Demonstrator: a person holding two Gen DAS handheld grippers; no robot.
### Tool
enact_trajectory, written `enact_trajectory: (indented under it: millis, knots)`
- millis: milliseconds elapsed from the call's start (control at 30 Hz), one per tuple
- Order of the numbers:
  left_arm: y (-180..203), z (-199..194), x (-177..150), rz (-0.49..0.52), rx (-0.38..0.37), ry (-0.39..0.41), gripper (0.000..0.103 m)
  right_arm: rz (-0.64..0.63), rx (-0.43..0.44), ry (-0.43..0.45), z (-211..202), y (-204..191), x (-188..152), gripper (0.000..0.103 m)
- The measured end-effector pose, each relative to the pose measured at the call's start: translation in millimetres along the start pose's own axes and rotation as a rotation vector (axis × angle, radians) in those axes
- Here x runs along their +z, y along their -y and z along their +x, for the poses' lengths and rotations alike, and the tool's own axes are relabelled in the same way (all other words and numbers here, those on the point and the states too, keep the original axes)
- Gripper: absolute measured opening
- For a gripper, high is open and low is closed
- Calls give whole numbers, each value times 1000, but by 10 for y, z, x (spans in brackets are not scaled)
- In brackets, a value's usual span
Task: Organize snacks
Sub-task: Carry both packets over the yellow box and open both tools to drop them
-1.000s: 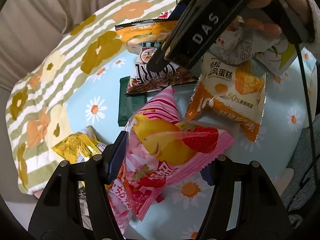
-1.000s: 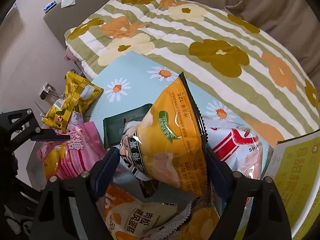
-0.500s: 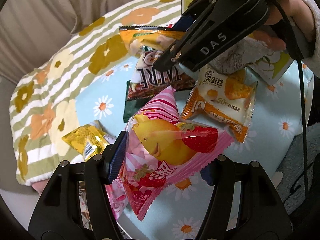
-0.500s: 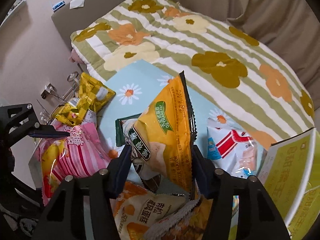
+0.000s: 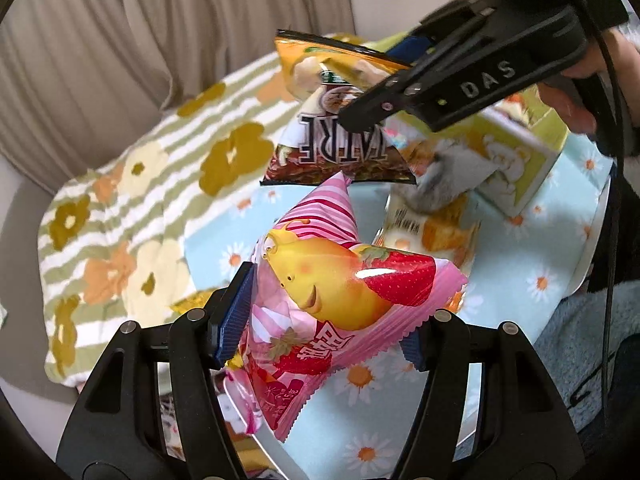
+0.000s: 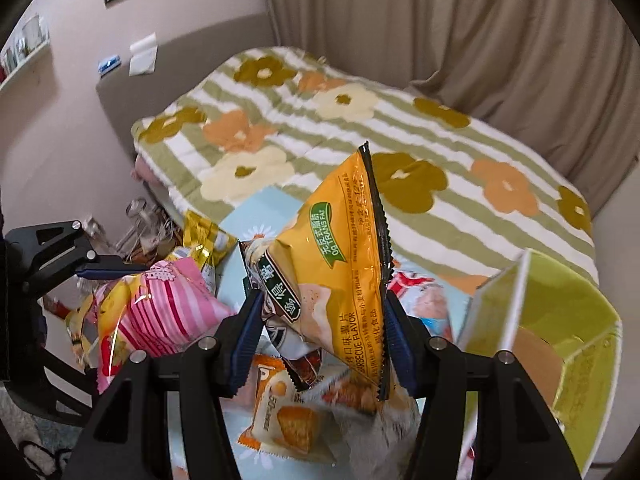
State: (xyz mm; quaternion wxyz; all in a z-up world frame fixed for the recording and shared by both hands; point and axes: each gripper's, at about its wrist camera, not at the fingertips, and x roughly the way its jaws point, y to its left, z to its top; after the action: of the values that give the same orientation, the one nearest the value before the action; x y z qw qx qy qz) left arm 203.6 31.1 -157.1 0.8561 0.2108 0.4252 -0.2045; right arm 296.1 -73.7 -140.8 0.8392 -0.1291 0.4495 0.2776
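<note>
A: Step? Left hand-held gripper [image 5: 328, 332] is clamped on the pink strawberry bag [image 5: 340, 292]; right hand-held gripper [image 6: 320, 340] is clamped on the orange chip bag [image 6: 340, 276]. Both bags hang above the surface [image 5: 532, 256].

B: Next is probably the yellow-green box [image 6: 560, 320], beside the right one. Its inside is cut off, and the bags under the chips are blurred.

A bed under a green-and-white striped quilt with big flowers [image 6: 360, 128] fills the room — beige pleated curtains [image 6: 460, 24] behind, dusky pink wall [image 6: 60, 92] alongside.
</note>
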Motion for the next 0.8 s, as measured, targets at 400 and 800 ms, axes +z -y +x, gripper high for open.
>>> enact_trajectory:
  millis: [400,800]
  knots:
    - [412,-312,722,84,17,135,60,178,-115,139,-948,650,-280,53]
    - [1340,54,1832,42,-9,181,60,311,-190,164,-1500,1889,-764,53]
